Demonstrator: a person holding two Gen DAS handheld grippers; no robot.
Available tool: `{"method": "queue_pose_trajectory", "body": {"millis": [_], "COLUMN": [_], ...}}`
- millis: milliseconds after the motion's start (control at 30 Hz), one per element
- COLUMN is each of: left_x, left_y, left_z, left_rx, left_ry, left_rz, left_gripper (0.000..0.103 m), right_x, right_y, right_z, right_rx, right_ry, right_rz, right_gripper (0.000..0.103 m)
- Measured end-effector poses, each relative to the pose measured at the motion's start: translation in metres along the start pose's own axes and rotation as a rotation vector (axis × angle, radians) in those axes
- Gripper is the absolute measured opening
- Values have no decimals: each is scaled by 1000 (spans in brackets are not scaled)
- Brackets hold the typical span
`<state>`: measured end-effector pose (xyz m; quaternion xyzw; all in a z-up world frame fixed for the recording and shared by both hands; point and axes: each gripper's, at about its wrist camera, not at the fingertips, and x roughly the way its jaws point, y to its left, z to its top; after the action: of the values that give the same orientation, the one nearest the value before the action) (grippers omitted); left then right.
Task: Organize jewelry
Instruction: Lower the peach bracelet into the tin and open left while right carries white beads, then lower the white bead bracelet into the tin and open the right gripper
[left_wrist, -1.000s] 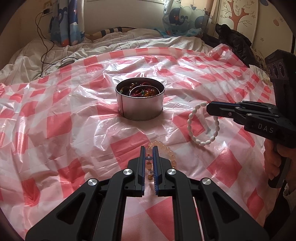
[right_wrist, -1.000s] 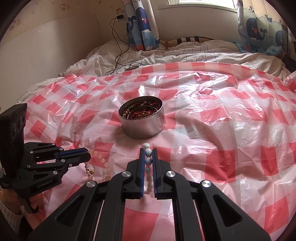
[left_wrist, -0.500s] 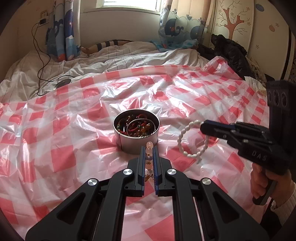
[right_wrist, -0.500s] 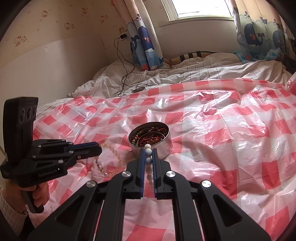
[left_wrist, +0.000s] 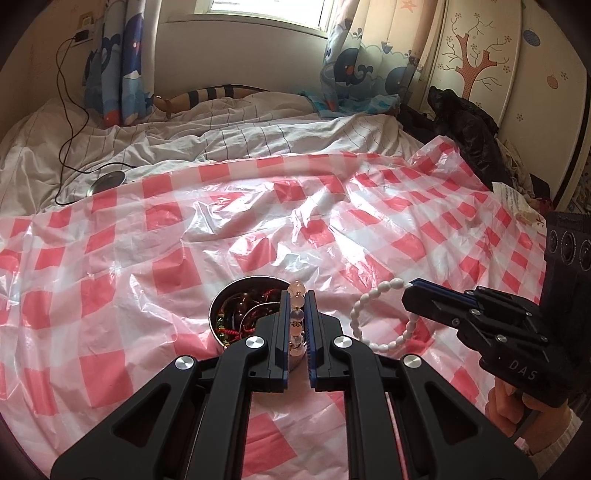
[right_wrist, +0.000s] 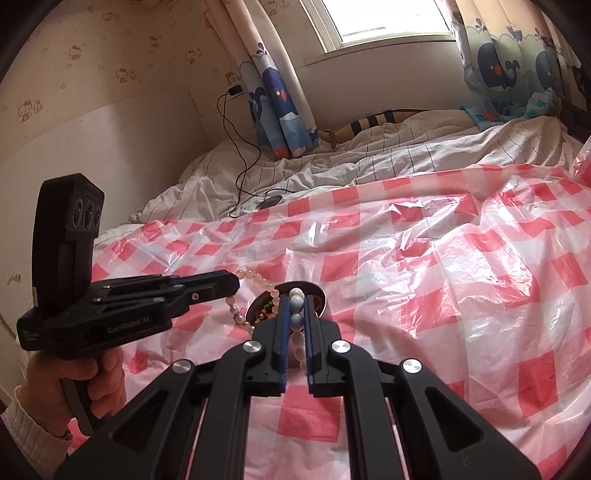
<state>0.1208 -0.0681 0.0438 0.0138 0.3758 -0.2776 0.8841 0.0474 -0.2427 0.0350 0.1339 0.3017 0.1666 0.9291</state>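
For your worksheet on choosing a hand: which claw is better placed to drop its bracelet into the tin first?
Probably the left claw: its pink bracelet hangs by the tin; the white bracelet hangs off to the side.

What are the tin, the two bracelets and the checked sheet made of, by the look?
Tin: bare metal, shiny grey rim and wall.
White bracelet: opaque, glossy oval beads; plastic or stone, can't tell.
Pink bracelet: round translucent beads, glass or crystal-like, with small gold spacers.
Checked sheet: thin plastic film; crinkled, glossy, light glare on the folds.
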Motion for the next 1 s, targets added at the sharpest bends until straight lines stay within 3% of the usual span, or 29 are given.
{"method": "queue_pose_trajectory", "body": {"millis": [200,400,567,633,767,1000], "left_x": [20,34,63,67,49,-10], "left_y": [7,12,19,24,35,55], "left_z": [4,3,-1,-2,-6,-46], "left_rx": [-51,-63,7,19,-16,-102], "left_ry": [11,34,151,175,138,60], "left_rz": [-44,-42,114,133,134,138], "left_gripper": [7,7,9,14,31,43], "right_x": [5,2,6,6,8,22], "right_y": [-5,-1,0,0,2,10], "right_z": [-6,-4,-6,-6,-6,0], "right_rx": [20,7,2,-1,-1,46], "right_ry": [19,7,20,21,25,45], "right_rz": [2,6,3,1,10,88], "right_gripper": [8,8,8,8,8,8]}}
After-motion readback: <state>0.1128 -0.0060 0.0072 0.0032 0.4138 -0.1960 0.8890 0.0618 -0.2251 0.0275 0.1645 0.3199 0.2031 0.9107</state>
